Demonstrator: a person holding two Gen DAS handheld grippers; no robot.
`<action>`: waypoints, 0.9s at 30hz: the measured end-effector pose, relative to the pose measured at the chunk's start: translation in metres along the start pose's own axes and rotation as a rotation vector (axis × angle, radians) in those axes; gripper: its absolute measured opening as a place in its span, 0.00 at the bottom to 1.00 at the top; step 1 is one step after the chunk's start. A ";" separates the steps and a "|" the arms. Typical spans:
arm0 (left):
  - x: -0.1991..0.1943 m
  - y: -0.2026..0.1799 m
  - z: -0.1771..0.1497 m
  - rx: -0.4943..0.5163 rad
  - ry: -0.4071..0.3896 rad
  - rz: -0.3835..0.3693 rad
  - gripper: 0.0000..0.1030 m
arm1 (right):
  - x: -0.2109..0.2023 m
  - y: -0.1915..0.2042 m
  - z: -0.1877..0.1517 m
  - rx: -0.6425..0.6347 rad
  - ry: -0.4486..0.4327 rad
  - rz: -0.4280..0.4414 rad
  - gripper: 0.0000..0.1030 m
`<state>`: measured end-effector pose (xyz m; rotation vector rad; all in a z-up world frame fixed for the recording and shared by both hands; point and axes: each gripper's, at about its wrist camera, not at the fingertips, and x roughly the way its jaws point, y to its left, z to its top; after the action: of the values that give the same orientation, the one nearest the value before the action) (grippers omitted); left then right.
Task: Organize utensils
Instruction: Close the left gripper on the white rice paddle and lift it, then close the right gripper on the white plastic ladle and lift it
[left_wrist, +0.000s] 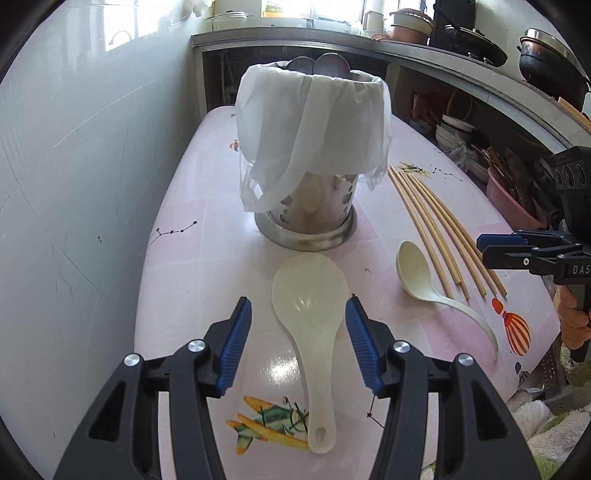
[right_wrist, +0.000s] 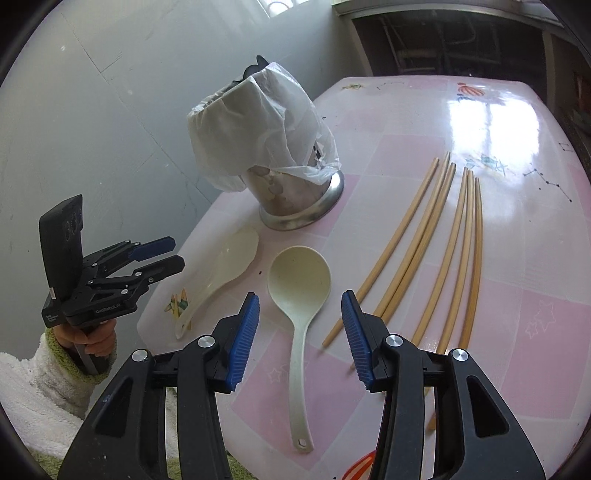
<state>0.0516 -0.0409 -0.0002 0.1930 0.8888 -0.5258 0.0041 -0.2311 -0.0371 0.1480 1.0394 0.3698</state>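
A translucent rice paddle (left_wrist: 310, 317) (right_wrist: 221, 271) lies flat on the pink table (left_wrist: 192, 258). My left gripper (left_wrist: 297, 308) (right_wrist: 168, 251) hovers open above it, its blue pads either side of the paddle's neck without touching. A cream ladle (right_wrist: 298, 288) (left_wrist: 417, 269) lies to the paddle's right. My right gripper (right_wrist: 300, 306) (left_wrist: 484, 247) is open over the ladle's neck, pads apart from it. Several bamboo chopsticks (right_wrist: 454, 254) (left_wrist: 443, 236) lie fanned out further right. A steel utensil holder (left_wrist: 310, 218) (right_wrist: 295, 199) draped with a white plastic bag (left_wrist: 314, 122) stands behind, metal spoons showing at its top.
A grey wall (left_wrist: 74, 184) runs along the table's left side. Shelving (left_wrist: 461, 122) with bowls, pots and a pink basin stands behind and to the right. A fluffy sleeve and a hand (right_wrist: 88, 332) hold the left gripper's handle near the front edge.
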 end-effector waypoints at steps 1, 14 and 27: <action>0.006 0.002 0.003 0.004 0.010 -0.013 0.50 | 0.002 -0.001 0.003 -0.003 -0.002 0.004 0.43; 0.069 0.021 0.026 0.080 0.143 -0.086 0.50 | 0.028 -0.019 0.021 0.023 0.020 0.051 0.44; 0.082 0.000 0.023 0.193 0.158 -0.047 0.50 | 0.044 -0.023 0.026 0.029 0.039 0.069 0.43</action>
<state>0.1099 -0.0790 -0.0497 0.3942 0.9980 -0.6471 0.0520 -0.2347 -0.0668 0.2033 1.0808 0.4215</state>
